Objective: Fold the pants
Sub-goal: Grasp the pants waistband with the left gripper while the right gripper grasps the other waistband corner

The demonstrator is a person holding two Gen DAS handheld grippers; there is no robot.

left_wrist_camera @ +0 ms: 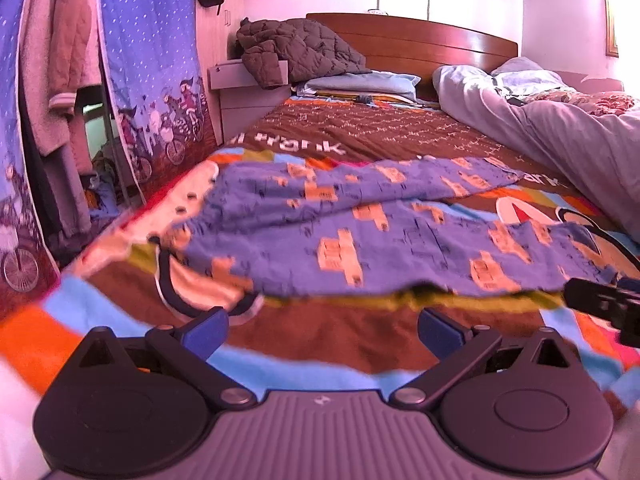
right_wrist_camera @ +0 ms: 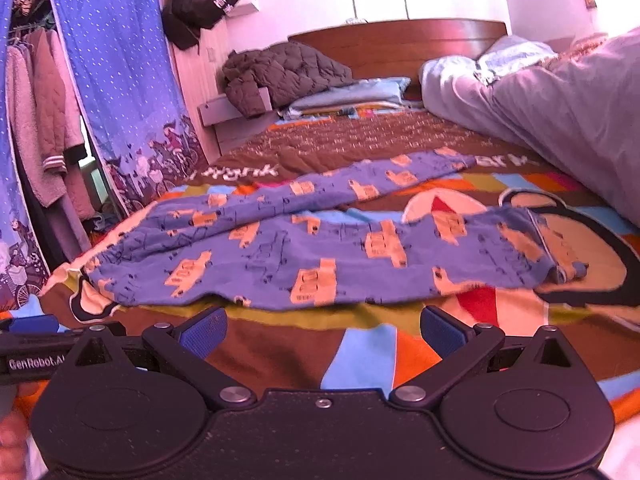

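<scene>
The blue patterned pants (right_wrist_camera: 320, 248) lay spread across the bedspread (right_wrist_camera: 280, 356) at twelve o'clock of both wide-open, empty claws, left gripper (left_wrist_camera: 322, 330) and right gripper (right_wrist_camera: 322, 330); soft, light and floppy, they looked best pinched at waistband (right_wrist_camera: 104, 268) and cuff (right_wrist_camera: 560, 264).

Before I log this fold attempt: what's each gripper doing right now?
Left gripper: open, holding nothing, short of the pants.
Right gripper: open, holding nothing.
</scene>
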